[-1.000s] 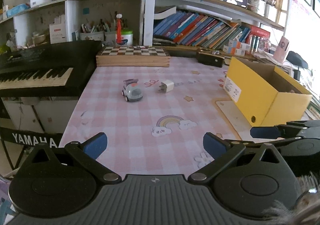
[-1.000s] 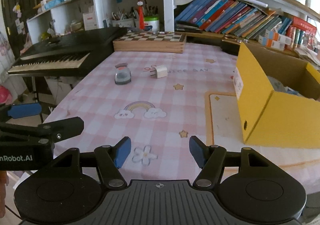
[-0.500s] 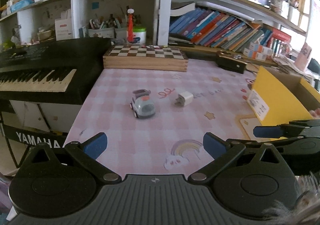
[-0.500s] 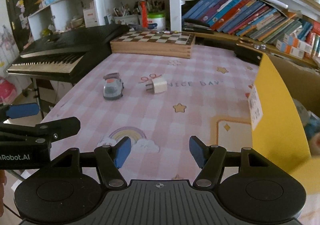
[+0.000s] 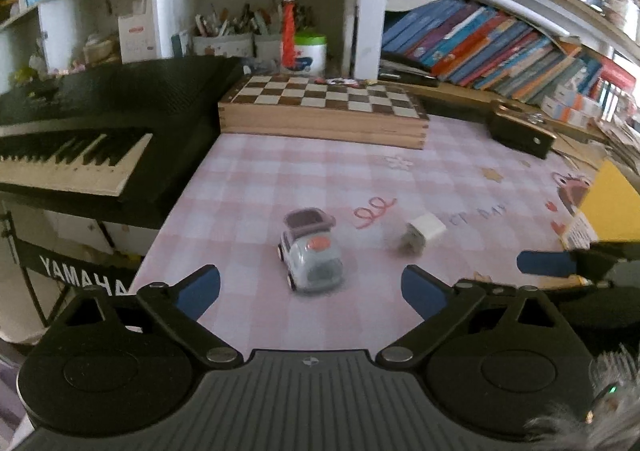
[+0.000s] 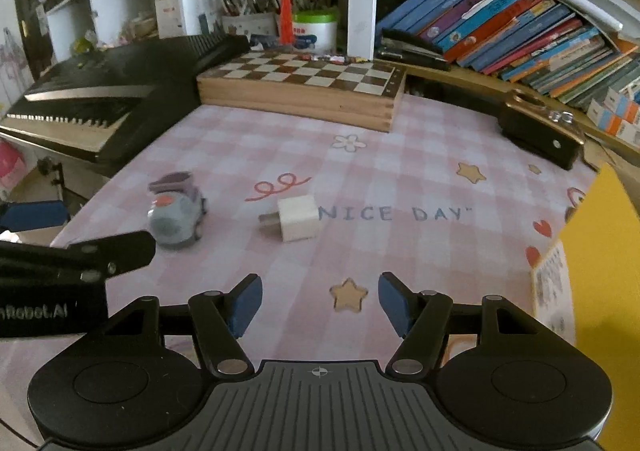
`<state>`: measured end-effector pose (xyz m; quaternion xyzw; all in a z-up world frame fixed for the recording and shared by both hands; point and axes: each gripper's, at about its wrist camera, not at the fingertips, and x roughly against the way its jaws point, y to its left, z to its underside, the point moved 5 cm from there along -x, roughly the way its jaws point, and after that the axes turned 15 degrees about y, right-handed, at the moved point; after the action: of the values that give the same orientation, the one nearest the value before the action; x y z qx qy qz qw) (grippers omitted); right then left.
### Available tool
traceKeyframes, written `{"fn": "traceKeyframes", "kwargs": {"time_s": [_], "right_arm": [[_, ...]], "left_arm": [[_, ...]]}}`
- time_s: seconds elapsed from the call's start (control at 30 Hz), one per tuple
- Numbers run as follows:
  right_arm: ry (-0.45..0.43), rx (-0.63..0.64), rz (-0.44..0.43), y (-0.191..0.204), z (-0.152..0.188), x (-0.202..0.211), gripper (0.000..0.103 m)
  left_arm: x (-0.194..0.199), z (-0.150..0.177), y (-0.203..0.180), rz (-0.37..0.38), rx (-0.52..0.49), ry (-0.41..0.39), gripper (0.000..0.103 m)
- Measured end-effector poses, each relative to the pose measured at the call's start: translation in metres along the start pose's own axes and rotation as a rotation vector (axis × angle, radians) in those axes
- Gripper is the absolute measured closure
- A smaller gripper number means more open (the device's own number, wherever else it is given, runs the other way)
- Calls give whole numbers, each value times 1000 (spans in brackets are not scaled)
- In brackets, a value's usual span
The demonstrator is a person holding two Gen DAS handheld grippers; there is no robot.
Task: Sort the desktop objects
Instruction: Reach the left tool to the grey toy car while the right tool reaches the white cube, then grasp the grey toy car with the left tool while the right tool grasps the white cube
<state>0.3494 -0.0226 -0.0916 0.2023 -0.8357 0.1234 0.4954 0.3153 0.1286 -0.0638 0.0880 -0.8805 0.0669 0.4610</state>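
A small grey toy car [image 5: 311, 259] with a purple top stands on the pink checked tablecloth, just ahead of my left gripper [image 5: 311, 291], which is open and empty. It shows in the right wrist view [image 6: 176, 213] too. A white charger plug [image 5: 422, 235] lies to the car's right. In the right wrist view the plug [image 6: 298, 218] lies ahead of my right gripper [image 6: 320, 305], open and empty. A yellow cardboard box [image 6: 604, 251] stands at the right.
A wooden chessboard box [image 5: 324, 111] lies at the back of the table. A black keyboard [image 5: 80, 139] borders the left edge. A dark case [image 5: 520, 131] sits at back right. Shelves of books and pens [image 6: 500, 23] stand behind.
Both grippers have moved forward over the table towards the toy car and the plug, which now look larger and closer. Both stay open.
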Motion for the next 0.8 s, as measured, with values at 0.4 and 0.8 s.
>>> {"fn": "traceKeyframes", "kwargs": {"time_s": [0.4,0.8], "right_arm": [[21,67,-17,7,-23,-30,38],[6,108,-49,21,-41,-52,39]], "left_arm": [[-64,-30,-5,2,27,105,40],[-49,-26,22,35,94,88,64]]}}
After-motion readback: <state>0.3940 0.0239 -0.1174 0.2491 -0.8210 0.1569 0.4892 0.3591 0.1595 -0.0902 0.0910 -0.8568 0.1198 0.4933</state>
